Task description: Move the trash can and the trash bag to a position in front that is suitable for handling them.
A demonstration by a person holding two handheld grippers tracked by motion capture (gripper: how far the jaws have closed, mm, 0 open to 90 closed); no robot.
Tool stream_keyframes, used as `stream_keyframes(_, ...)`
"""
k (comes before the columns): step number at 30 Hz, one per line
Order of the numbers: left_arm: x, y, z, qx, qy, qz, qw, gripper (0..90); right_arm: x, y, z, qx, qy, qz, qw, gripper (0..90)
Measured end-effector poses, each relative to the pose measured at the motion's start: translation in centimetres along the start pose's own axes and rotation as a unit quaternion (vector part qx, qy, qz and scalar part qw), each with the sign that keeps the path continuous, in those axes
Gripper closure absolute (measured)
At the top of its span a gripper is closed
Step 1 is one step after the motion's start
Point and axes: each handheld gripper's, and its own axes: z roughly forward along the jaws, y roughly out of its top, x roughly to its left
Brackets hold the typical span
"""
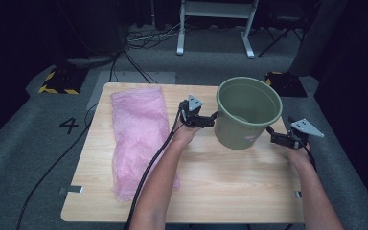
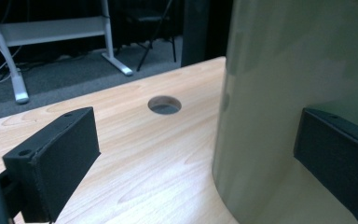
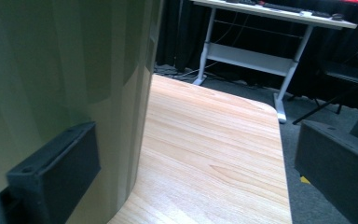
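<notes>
Wooden table (image 1: 230,187): bucket (image 1: 247,115), pink bag (image 1: 139,134)

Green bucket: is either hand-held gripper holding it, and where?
Neither holds the green bucket. Left hand-held gripper and right hand-held gripper stand open at its opposite side walls.

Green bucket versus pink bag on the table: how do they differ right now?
The green bucket stands upright with its mouth open upward; the pink bag lies flat and crumpled. The bucket is rigid and opaque; the bag is a thin, translucent film. The left gripper and right gripper flank the bucket with open jaws, one jaw of each against its wall; nothing touches the bag. Both rest on the wooden table.
</notes>
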Motion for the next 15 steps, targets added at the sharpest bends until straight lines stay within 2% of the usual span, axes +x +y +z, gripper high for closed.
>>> stream_keyframes(1, 0.1, 0.1, -0.1, 0.0, 0.007, 0.003, 1.0, 0.0, 0.0, 0.1, 0.1, 0.008, -0.005, 0.008, 0.9999, 0.0)
stream_keyframes(2, 0.4, 0.4, 0.0, -0.001, 0.03, -0.003, 0.9995, 0.0, 0.1, 0.3, 0.3, 0.014, -0.018, 0.01, 0.9997, 0.5)
stream_keyframes(3, 0.4, 0.4, 0.0, -0.001, 0.03, -0.003, 0.9995, 0.0, 0.2, 0.4, 0.5, 0.021, -0.036, 0.008, 0.9991, 0.7)
stream_keyframes(4, 0.7, 0.9, 0.0, -0.014, 0.056, -0.019, 0.9982, 0.0, 0.1, 0.6, 0.7, 0.026, -0.051, 0.011, 0.9983, 0.6)
stream_keyframes(6, 0.9, 1.3, 0.0, -0.023, 0.061, -0.024, 0.9976, 0.0, -0.1, 0.9, 1.0, 0.027, -0.065, 0.025, 0.9972, 0.2)
stream_keyframes(8, 1.1, 2.1, 0.2, -0.03, 0.056, -0.028, 0.9976, 0.0, -0.4, 1.3, 1.3, 0.021, -0.072, 0.027, 0.9968, 0.0)
stream_keyframes(9, 1.1, 2.5, 0.4, -0.027, 0.053, -0.02, 0.998, 0.0, -0.6, 1.5, 1.5, 0.018, -0.075, 0.026, 0.9967, 0.0)
stream_keyframes(10, 1.2, 2.9, 0.6, -0.013, 0.057, -0.006, 0.9983, 0.0, -0.6, 1.5, 1.5, 0.018, -0.075, 0.026, 0.9967, 0.0)
stream_keyframes(11, 1.4, 3.7, 0.9, -0.004, 0.045, -0.005, 0.999, 0.0, -0.7, 1.9, 1.7, 0.009, -0.064, 0.024, 0.9976, 0.0)
stream_keyframes(12, 1.4, 3.7, 0.9, -0.004, 0.045, -0.005, 0.999, 0.0, -0.7, 1.9, 1.7, 0.009, -0.064, 0.024, 0.9976, 0.0)
stream_keyframes(13, 1.3, 4.0, 0.9, -0.007, 0.034, -0.005, 0.9994, 0.0, -0.6, 2.0, 1.8, 0.006, -0.062, 0.015, 0.9979, 0.8)
stream_keyframes(15, 1.3, 4.3, 0.7, -0.007, 0.032, 0.015, 0.9993, 0.1, -0.3, 2.2, 2.0, 0.006, -0.062, -0.002, 0.9981, 2.7)
